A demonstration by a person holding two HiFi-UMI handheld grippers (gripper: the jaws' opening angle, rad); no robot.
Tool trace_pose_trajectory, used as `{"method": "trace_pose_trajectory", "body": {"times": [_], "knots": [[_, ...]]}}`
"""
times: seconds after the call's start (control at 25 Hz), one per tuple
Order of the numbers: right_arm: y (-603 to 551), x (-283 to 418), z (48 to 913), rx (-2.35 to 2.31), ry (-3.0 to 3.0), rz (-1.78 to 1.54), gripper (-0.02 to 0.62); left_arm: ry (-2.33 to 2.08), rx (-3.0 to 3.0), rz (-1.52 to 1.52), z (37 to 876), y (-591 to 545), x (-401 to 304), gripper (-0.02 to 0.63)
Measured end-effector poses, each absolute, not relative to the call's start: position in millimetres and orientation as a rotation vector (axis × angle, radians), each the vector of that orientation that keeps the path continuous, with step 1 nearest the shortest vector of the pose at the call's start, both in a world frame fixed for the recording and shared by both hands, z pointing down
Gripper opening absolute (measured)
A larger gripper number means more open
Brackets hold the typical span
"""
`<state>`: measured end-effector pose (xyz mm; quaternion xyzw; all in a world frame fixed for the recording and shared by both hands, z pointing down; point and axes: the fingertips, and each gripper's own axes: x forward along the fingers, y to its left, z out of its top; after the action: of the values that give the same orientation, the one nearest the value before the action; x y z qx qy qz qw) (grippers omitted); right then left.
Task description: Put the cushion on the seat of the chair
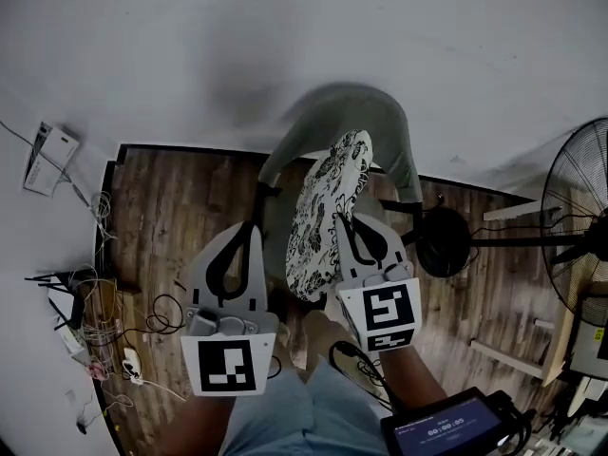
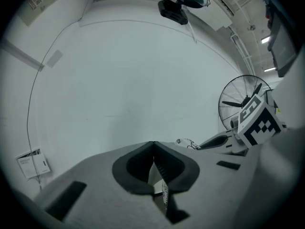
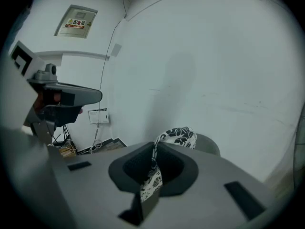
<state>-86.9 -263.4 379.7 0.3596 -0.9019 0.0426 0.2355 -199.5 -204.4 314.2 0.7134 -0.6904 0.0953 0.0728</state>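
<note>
A black-and-white flowered cushion [image 1: 323, 217] hangs on edge over the seat of a grey tub chair [image 1: 380, 126]. My right gripper [image 1: 340, 218] is shut on the cushion's edge. In the right gripper view [image 3: 155, 144] the fabric runs between the jaws, and the cushion's top [image 3: 178, 136] stands in front of the chair back [image 3: 209, 144]. My left gripper [image 1: 249, 226] is left of the cushion with a gap between them. Its jaws [image 2: 153, 144] meet at the tips. A patterned sliver shows low in their gap. I cannot tell if it is pinched.
A standing fan [image 1: 579, 217] and its round base [image 1: 445, 240] are right of the chair. Cables and a power strip [image 1: 95, 321] lie on the wooden floor at the left. The white wall is just behind the chair. A screen [image 1: 446, 430] sits near my right arm.
</note>
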Motion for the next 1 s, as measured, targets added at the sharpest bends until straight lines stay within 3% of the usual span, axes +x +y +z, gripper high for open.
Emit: {"method": "trace_pose_trajectory", "body": {"times": [0.44, 0.76, 1.0], "knots": [[-249, -143, 457, 0.844, -2.484, 0.222, 0.021, -2.103, 1.987, 0.35, 378, -196, -241, 0.009], [-262, -117, 563, 0.853, -2.334, 0.341, 0.023, -2.021, 1.968, 0.431, 426, -196, -233, 0.009], [-277, -96, 589, 0.917, -2.271, 0.374, 0.023, -1.952, 2.03, 0.449, 442, -207, -218, 0.009]]}}
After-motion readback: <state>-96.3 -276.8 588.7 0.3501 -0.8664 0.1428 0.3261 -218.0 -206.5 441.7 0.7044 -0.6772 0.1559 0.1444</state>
